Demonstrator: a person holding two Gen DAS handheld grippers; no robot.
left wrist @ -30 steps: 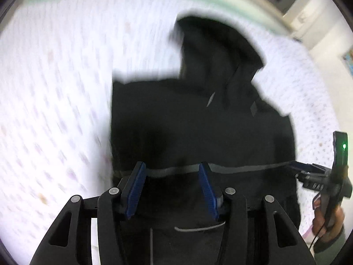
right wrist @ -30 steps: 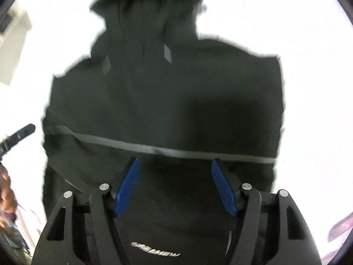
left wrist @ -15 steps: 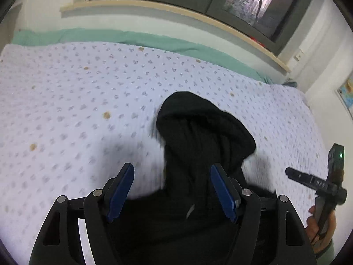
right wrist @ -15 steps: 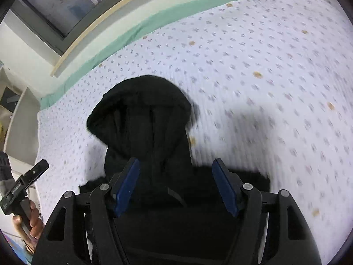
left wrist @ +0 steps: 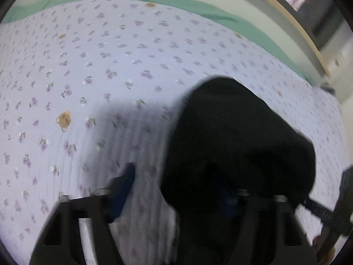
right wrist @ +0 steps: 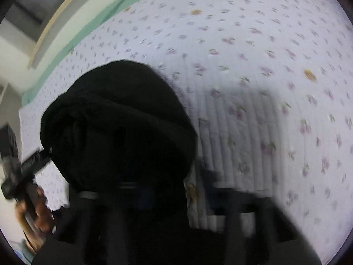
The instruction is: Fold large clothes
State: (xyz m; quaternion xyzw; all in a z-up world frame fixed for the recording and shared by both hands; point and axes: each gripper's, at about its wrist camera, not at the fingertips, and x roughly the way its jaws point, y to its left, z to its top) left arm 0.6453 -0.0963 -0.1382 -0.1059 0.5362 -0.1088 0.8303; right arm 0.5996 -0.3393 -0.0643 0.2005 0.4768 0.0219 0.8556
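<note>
A black hooded garment (left wrist: 233,137) is seen lying on the bed, its rounded hood (right wrist: 117,119) directed away from both cameras toward the far edge of the mattress. In the left wrist view the garment lies ahead and to the right of the left hand-held gripper (left wrist: 176,190); its cloth covers the right finger, while the left finger (left wrist: 122,190), with its blue pad, stands clear over the bedspread. The fingers are set wide apart, and whether cloth is pinched cannot be told. In the right wrist view the garment lies ahead and to the left of the right hand-held gripper (right wrist: 176,190), whose fingers are blurred and dark against the cloth, so its opening cannot be told. The floral bedspread (left wrist: 92,70), white with small purple sprigs and a few tan spots, extends beyond and beside the garment. A green sheet (left wrist: 198,6) borders it at the far side, below a pale window ledge (left wrist: 293,28). The other hand-held gripper appears at each frame's edge, the person's left hand (right wrist: 37,212) being visible at lower left of the right wrist view.
</note>
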